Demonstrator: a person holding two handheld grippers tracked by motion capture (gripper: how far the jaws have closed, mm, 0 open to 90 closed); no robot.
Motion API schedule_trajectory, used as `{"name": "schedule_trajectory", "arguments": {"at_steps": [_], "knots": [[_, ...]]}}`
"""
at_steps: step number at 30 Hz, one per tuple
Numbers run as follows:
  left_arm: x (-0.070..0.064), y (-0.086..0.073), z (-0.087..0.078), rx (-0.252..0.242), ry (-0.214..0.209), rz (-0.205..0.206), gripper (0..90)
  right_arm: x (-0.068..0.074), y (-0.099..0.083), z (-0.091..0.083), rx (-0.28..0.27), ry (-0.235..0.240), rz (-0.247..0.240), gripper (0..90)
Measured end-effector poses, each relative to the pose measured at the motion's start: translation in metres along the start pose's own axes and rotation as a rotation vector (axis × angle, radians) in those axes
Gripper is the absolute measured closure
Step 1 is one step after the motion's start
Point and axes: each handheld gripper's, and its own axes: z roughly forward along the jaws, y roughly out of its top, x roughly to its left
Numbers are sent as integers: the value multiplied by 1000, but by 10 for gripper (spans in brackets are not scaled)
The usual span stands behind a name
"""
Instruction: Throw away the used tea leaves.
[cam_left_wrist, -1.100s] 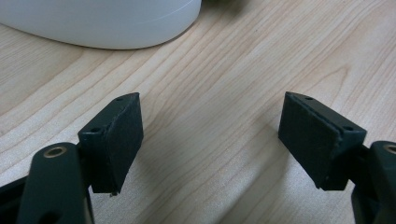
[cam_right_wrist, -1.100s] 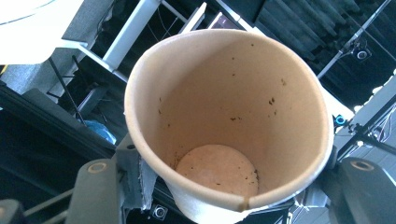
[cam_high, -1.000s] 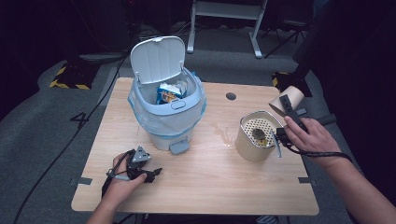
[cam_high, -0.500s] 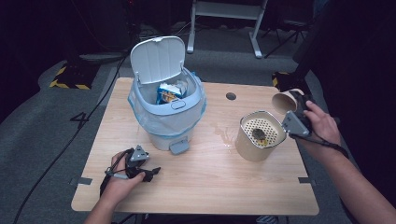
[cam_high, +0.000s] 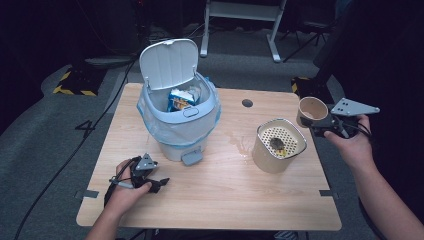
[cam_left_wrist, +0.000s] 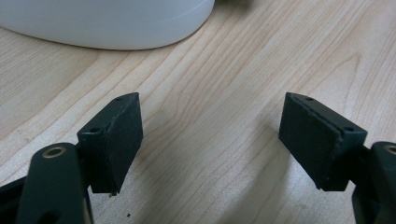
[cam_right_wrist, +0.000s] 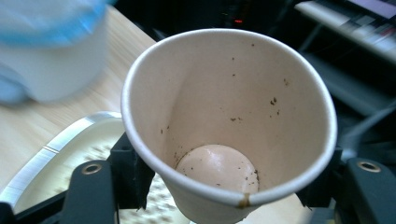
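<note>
A brown paper cup (cam_high: 311, 110) is held in the air off the table's right edge, my right gripper (cam_high: 325, 125) shut on its sides. Through the right gripper view the cup (cam_right_wrist: 229, 126) is empty, with dark specks on its inner wall. Beside it stands a cream canister (cam_high: 278, 145) with a perforated strainer top and a dark clump on it. My left gripper (cam_high: 156, 183) rests on the table at the front left, open, its pads (cam_left_wrist: 116, 140) wide apart over bare wood.
A pale blue pedal bin (cam_high: 179, 116) with its lid up and a blue liner stands mid-table, holding snack wrappers. A wet patch (cam_high: 239, 141) lies between bin and canister. The wooden table (cam_high: 215, 200) has a cable hole (cam_high: 247, 103) at the back.
My right gripper has lifted the cup away from the canister's top, up and to the right, turning it more upright. The left gripper has stayed put.
</note>
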Motion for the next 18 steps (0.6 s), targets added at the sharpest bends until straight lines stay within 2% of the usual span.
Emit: {"name": "schedule_trajectory", "arguments": {"at_steps": [2,4,6,10,12,18], "knots": [[0,0,0,0,-1,0,222,-4,-2,-1,-13,63,81,337],[0,0,0,0,0,1,222,-8,-3,-2,-19,114,141,337],[0,0,0,1,0,1,221,-11,-3,-4,-16,143,169,336],[0,0,0,1,0,1,221,-12,-4,-6,3,169,195,335],[0,0,0,1,1,1,221,-12,-4,-6,19,168,190,334],[0,0,0,1,2,1,220,-11,-2,-6,12,164,182,330]]}}
